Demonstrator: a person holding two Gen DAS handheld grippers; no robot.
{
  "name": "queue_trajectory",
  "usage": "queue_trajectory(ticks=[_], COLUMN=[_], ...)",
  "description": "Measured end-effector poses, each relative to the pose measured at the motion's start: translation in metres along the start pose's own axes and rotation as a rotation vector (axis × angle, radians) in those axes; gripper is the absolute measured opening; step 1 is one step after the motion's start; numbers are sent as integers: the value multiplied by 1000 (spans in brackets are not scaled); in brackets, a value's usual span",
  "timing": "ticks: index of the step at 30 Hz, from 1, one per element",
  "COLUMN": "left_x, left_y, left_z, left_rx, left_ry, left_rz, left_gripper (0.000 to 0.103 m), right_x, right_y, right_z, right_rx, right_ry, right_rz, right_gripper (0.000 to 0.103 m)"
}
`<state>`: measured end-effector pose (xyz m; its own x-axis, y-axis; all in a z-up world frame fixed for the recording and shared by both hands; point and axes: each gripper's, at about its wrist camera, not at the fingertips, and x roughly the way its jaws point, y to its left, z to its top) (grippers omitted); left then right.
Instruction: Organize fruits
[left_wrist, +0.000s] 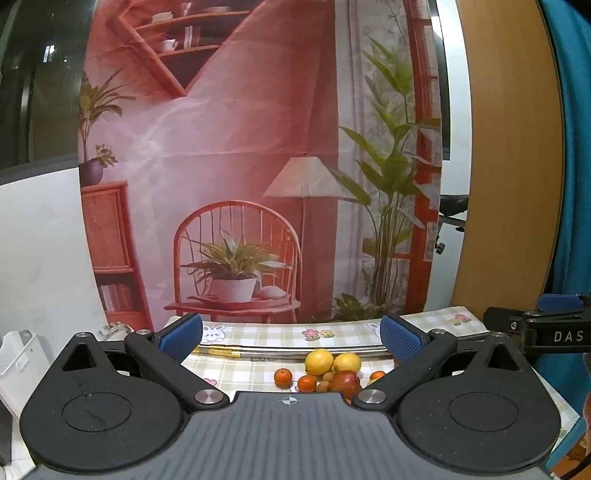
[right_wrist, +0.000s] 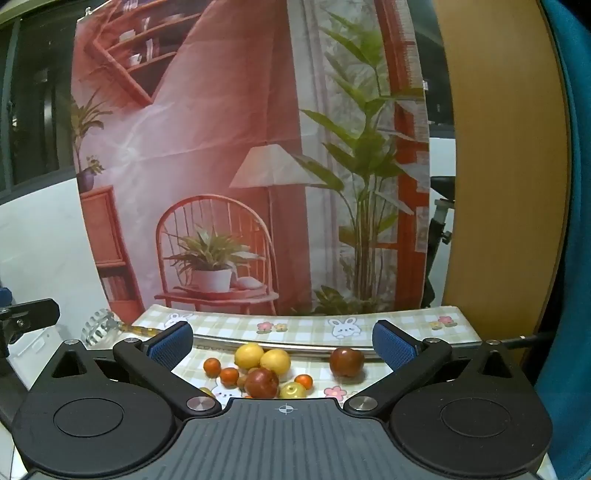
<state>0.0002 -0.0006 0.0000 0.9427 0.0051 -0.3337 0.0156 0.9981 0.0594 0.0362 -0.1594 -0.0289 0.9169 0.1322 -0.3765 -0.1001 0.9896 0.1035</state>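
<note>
Bare tablecloth (right_wrist: 314, 328) separates the lone red fruit (right_wrist: 346, 362) from the tight fruit cluster (right_wrist: 258, 369); a metal rail (right_wrist: 295, 345) bars the far side.

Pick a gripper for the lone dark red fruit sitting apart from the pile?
Probably right: the right gripper is open, with the lone dark red fruit between its fingers. The left wrist view shows only the pile.

L gripper (left_wrist: 291, 341) & R gripper (right_wrist: 282, 341) both level, jaws wide apart.
</note>
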Motion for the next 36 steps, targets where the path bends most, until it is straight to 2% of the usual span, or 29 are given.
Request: queue_trajectory(ticks=[8, 16, 36], left_x=[4, -2, 0], left_y=[4, 0, 2], left_z=[-4, 1, 1], left_rx=[-16, -25, -33], left_ry=[-6, -6, 4], left_rz=[3, 13, -1], left_gripper=[103, 103, 103], right_x=[-2, -5, -11], right_y=[-17, -4, -4], right_z=[6, 1, 3], right_rx=[11, 11, 15], right_ry=[-15, -29, -35], right_rz=[8, -6, -11], right_gripper=[103, 103, 103])
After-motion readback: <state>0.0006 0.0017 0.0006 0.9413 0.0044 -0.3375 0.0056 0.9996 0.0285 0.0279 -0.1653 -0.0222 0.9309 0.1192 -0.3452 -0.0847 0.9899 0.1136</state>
